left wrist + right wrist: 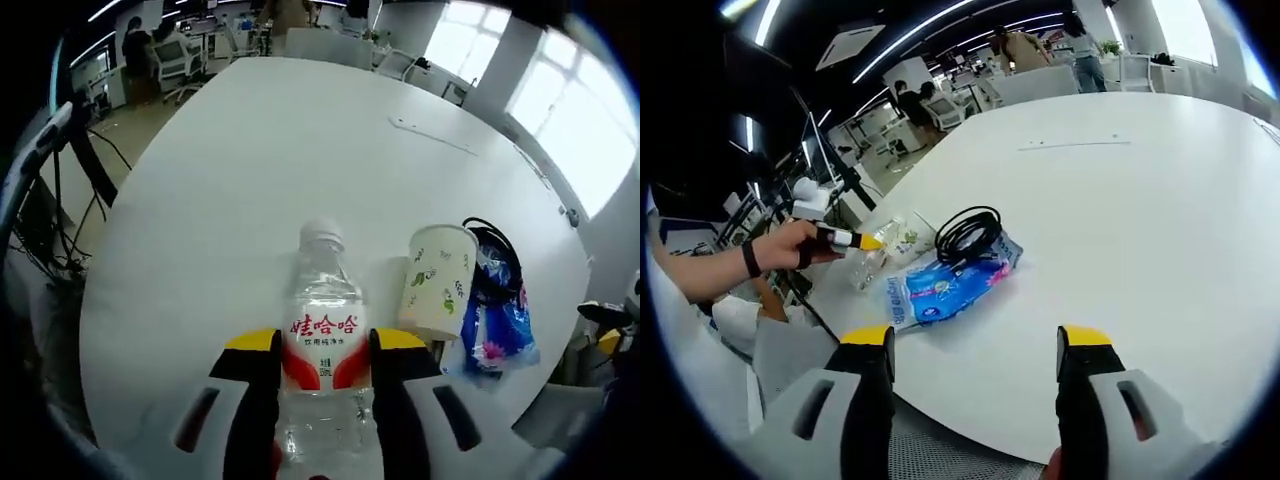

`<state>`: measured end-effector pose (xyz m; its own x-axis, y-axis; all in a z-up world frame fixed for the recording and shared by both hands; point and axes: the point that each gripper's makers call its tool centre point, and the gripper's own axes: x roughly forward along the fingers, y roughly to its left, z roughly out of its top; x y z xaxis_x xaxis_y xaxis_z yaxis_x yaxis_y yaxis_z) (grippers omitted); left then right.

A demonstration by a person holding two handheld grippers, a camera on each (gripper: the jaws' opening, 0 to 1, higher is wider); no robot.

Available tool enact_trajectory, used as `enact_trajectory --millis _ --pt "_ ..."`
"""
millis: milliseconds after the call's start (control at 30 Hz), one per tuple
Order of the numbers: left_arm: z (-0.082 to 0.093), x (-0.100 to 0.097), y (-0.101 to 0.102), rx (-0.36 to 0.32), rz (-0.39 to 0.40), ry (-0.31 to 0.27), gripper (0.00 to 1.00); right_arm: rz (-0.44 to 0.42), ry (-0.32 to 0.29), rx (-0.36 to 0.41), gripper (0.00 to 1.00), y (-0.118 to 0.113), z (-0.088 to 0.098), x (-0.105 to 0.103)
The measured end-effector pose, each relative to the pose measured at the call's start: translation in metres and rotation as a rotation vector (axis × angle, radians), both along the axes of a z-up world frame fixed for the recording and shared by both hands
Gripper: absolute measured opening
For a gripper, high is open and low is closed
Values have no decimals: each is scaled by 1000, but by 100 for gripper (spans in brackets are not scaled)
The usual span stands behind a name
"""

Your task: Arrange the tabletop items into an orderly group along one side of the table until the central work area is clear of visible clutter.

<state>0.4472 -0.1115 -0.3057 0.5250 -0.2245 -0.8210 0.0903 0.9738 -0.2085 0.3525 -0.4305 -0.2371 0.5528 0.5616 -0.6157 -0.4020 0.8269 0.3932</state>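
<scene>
In the left gripper view, the left gripper (pixel 322 350) pinches an upright water bottle (pixel 322 330) between its jaws. Just beside it a paper cup (pixel 437 282) stands on the white bench (pixel 250 150), touching a blue packet (pixel 498 325) under a coiled black cable (pixel 493 240). The right gripper (pixel 975 345) hovers with jaws spread.
</scene>
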Motion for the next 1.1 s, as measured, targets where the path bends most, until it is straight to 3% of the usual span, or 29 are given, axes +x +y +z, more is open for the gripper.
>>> enact_trajectory --millis 433,667,800,867,1100 --pt "-3 -4 0 27 -34 20 36 4 1 2 64 3 -1 -6" --pt "-9 -1 -6 45 -63 53 46 0 6 2 64 2 -2 -8" --pt "-14 0 2 103 -59 64 39 -3 8 6 64 1 -2 -9" --pt "-12 1 1 76 -35 62 38 -4 6 5 64 0 -2 -8" --pt "-6 -3 10 83 1 28 37 -24 3 8 64 -5 -2 -9"
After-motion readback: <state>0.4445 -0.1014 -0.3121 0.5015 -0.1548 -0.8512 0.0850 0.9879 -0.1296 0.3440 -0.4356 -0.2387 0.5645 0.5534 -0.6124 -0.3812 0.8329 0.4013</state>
